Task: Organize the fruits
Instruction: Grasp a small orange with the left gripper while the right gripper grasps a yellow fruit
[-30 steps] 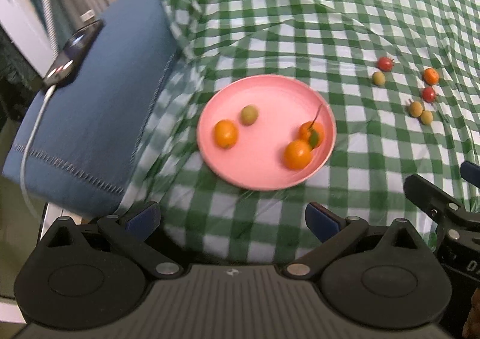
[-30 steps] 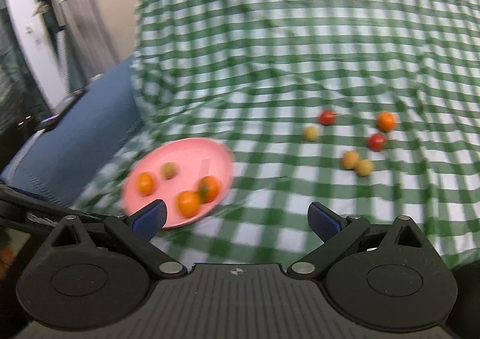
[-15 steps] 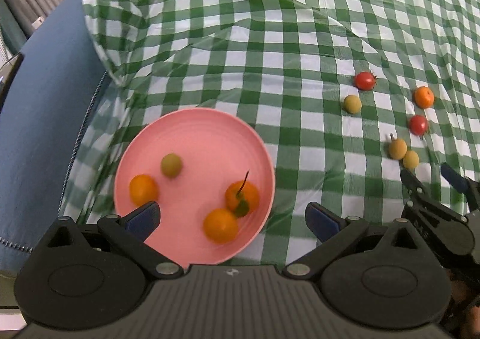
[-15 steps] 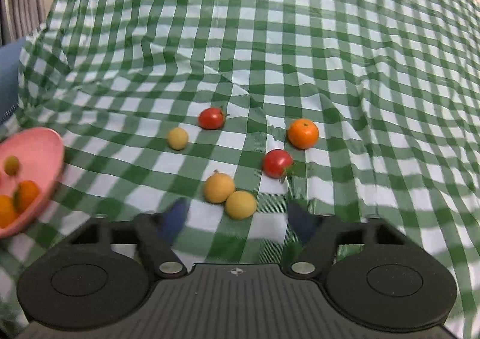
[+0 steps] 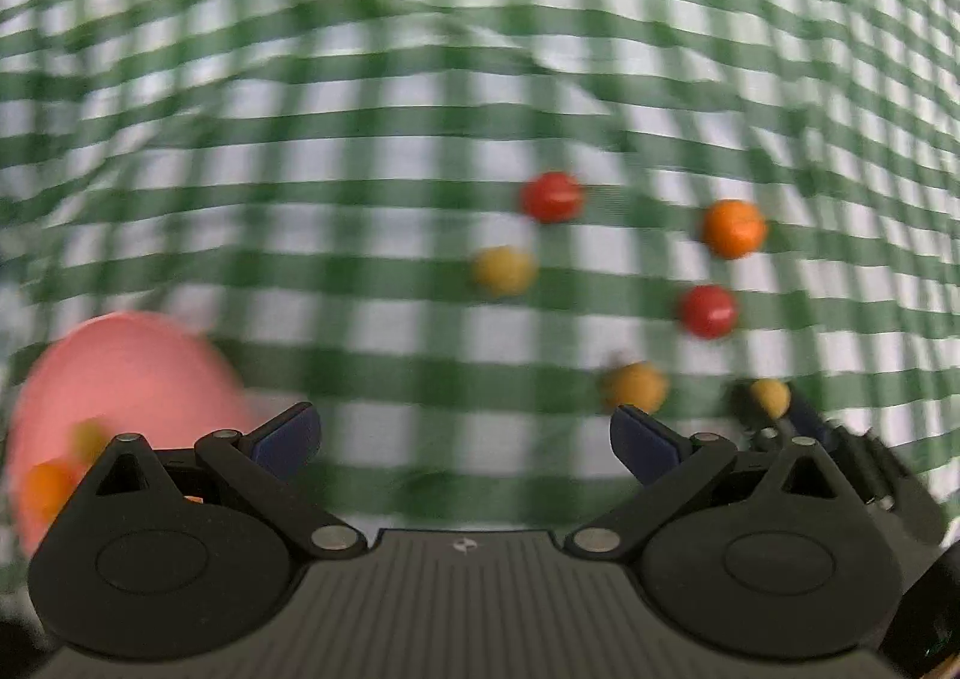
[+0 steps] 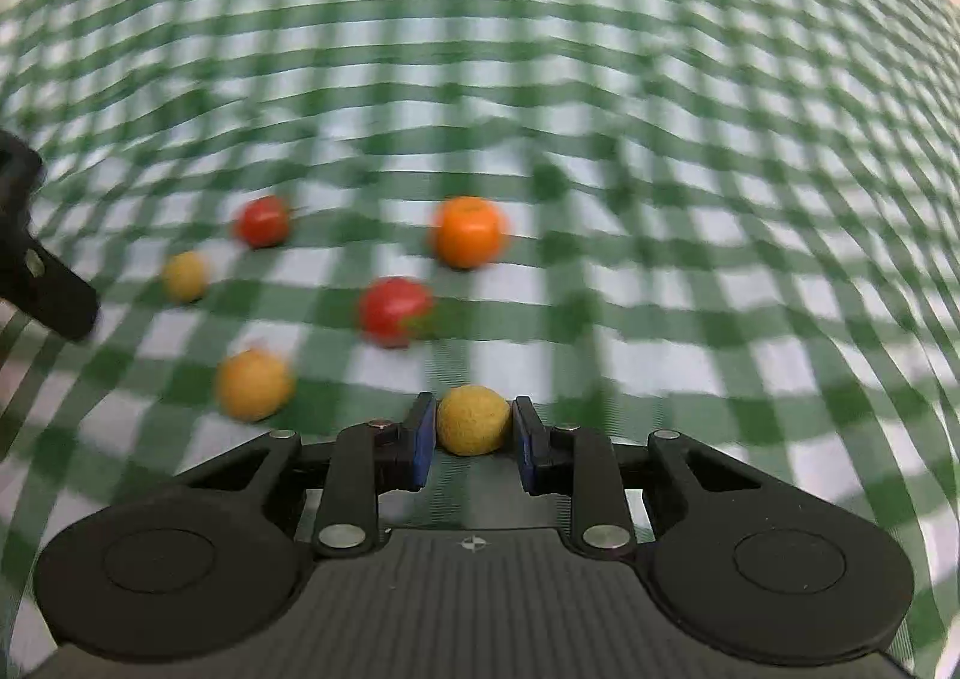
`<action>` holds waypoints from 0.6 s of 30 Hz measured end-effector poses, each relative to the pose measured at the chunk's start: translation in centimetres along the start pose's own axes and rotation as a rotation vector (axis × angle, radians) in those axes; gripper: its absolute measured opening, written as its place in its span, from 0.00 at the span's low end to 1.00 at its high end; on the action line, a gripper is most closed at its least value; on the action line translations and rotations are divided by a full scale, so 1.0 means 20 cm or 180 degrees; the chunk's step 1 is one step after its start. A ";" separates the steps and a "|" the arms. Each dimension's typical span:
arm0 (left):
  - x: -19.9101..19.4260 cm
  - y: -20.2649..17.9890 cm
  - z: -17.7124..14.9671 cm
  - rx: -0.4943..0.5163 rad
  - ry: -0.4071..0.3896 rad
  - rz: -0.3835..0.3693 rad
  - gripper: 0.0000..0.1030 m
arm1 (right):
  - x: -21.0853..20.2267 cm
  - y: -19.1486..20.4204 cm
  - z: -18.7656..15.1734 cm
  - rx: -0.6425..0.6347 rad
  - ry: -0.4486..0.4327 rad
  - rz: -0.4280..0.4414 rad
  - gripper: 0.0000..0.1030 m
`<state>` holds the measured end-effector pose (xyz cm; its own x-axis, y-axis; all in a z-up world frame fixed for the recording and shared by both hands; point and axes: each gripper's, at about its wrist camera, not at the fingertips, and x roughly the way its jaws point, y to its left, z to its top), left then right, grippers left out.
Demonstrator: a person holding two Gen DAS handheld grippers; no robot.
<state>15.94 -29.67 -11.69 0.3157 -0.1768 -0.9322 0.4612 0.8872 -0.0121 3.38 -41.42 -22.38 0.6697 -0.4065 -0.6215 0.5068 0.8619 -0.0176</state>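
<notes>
Both grippers have swung over from the plate side toward the loose fruit since a second ago, and the right one's jaws have just been closing, with a small yellow fruit between them.

Everything sits on the green-and-white checked cloth (image 6: 660, 78), rumpled and blurred in both views. At the cloth's left side the pink plate (image 5: 126, 373) shows only in part, behind the left gripper's body; two orange fruits and a greenish one lie on it, too smeared to tell more.

Left gripper (image 5: 465, 439) hangs above the cloth with its blue pads spread wide and nothing between them. Right gripper (image 6: 471, 442) is clamped on the small yellow fruit (image 6: 474, 419), a pad pressed to each side of it, right down at the cloth.

Loose on the cloth lie five more fruits. Farthest back are the orange (image 6: 469, 230) and a red tomato (image 6: 262, 221). A second red tomato (image 6: 395, 311) lies nearer, between the orange and the gripped fruit. A pale yellow fruit (image 6: 186, 275) sits well left, just below the first tomato. A darker yellow-orange one (image 6: 255, 385) lies just beside the gripped fruit, apart from it.
</notes>
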 end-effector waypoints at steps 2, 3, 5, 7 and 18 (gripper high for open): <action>0.07 -0.09 0.02 0.0082 0.0066 -0.0140 0.99 | 0.01 -0.05 0.00 0.0145 0.0000 -0.0023 0.27; 0.12 -0.13 0.03 0.0105 0.0118 -0.0183 0.95 | 0.01 -0.06 0.00 0.0181 0.0001 -0.0021 0.27; 0.19 -0.17 0.05 0.0131 0.0229 -0.0231 0.90 | 0.01 -0.06 0.00 0.0195 0.0001 -0.0013 0.27; 0.26 -0.20 0.05 0.0132 0.0312 -0.0256 0.81 | 0.02 -0.07 0.00 0.0197 0.0002 -0.0005 0.27; 0.17 -0.15 0.02 0.0211 0.0110 -0.0269 0.29 | -0.01 -0.07 0.03 0.0357 -0.0098 -0.0037 0.27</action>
<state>15.98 -33.20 -14.72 0.2450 -0.2340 -0.9409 0.5393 0.8394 -0.0683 2.90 -42.76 -21.81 0.6789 -0.4268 -0.5974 0.5710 0.8184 0.0642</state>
